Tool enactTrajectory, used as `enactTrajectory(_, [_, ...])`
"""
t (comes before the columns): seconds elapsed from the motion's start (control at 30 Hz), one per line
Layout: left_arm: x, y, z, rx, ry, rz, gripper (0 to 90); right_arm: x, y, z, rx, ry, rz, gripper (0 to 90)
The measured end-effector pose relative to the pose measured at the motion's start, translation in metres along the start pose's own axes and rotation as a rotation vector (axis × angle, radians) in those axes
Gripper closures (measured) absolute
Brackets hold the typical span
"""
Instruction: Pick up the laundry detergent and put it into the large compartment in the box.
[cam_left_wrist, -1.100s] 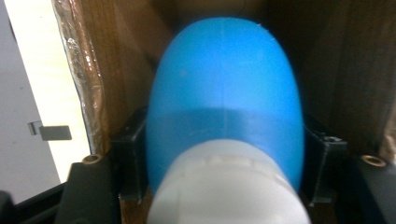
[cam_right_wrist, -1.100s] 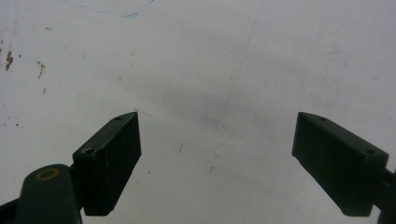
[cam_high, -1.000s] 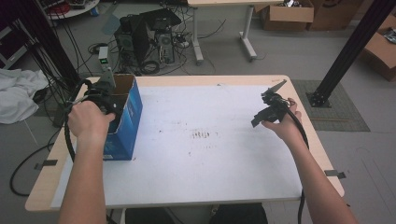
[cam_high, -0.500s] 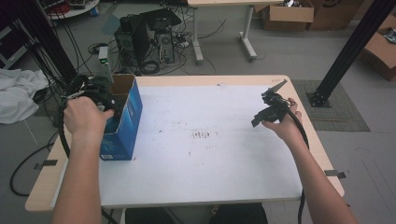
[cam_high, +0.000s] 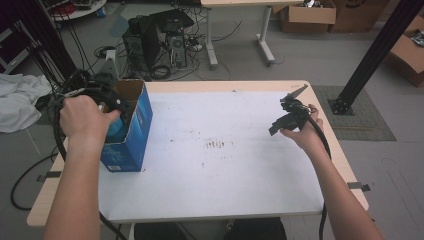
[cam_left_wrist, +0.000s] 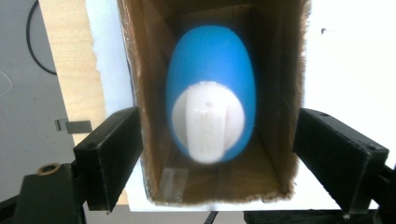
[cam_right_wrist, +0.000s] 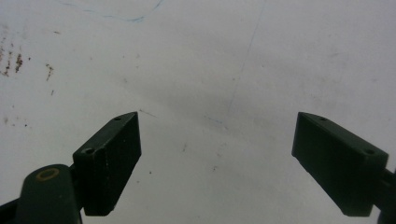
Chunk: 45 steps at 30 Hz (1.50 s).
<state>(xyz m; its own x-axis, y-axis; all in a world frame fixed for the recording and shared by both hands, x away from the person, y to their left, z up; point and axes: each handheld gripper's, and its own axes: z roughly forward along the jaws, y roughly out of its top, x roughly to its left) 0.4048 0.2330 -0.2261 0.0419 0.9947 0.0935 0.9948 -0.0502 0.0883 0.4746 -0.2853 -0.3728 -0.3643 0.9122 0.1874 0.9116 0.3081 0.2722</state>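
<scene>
A blue cardboard box (cam_high: 134, 131) stands open-topped near the table's left edge. My left gripper (cam_high: 111, 101) hovers just above its opening and points down into it. In the left gripper view, a blue egg-shaped object (cam_left_wrist: 211, 65) with a white cap (cam_left_wrist: 208, 123) lies inside the box's brown walls (cam_left_wrist: 149, 93). The left gripper (cam_left_wrist: 219, 140) is open, with one jaw outside each side of the box. My right gripper (cam_high: 288, 113) is held above the table's right part. It is open (cam_right_wrist: 217, 144) over bare white surface, with nothing between its jaws.
The white tabletop (cam_high: 220, 180) has small brown marks (cam_high: 216, 145) near its middle. On the floor beyond the table lie a computer tower (cam_high: 167, 37) and cables. A black post (cam_high: 372, 55) rises at the right, and a white cloth (cam_high: 17, 102) lies at the left.
My left hand has shifted a little to the left and back above the box. The right gripper has stayed where it was.
</scene>
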Motion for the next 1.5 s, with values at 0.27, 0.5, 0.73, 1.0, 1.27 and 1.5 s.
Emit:
enactTrajectory(0.27, [-0.018,-0.005,-0.02,-0.019,0.022,0.058,15.5,0.002,0.0,-0.002,0.0,0.005,0.008,15.7])
enactTrajectory(0.5, [-0.056,-0.008,-0.032,-0.037,0.016,0.152,15.4,0.005,-0.001,-0.007,-0.012,0.006,0.005,15.6])
enactTrajectory(0.73, [-0.104,-0.009,-0.03,-0.05,-0.005,0.271,15.2,0.005,-0.001,-0.011,-0.014,0.011,0.0,15.6])
enactTrajectory(1.0, [-0.145,-0.007,-0.015,-0.049,-0.003,0.369,13.4,0.002,-0.002,-0.012,-0.017,0.007,0.0,15.6])
enactTrajectory(1.27, [-0.176,-0.005,0.01,-0.03,-0.012,0.443,12.4,-0.003,-0.003,-0.015,-0.022,0.003,0.016,15.7])
enactTrajectory(1.5, [-0.189,-0.003,0.022,-0.028,0.0,0.468,10.0,-0.002,-0.002,-0.014,-0.011,0.0,0.02,15.6])
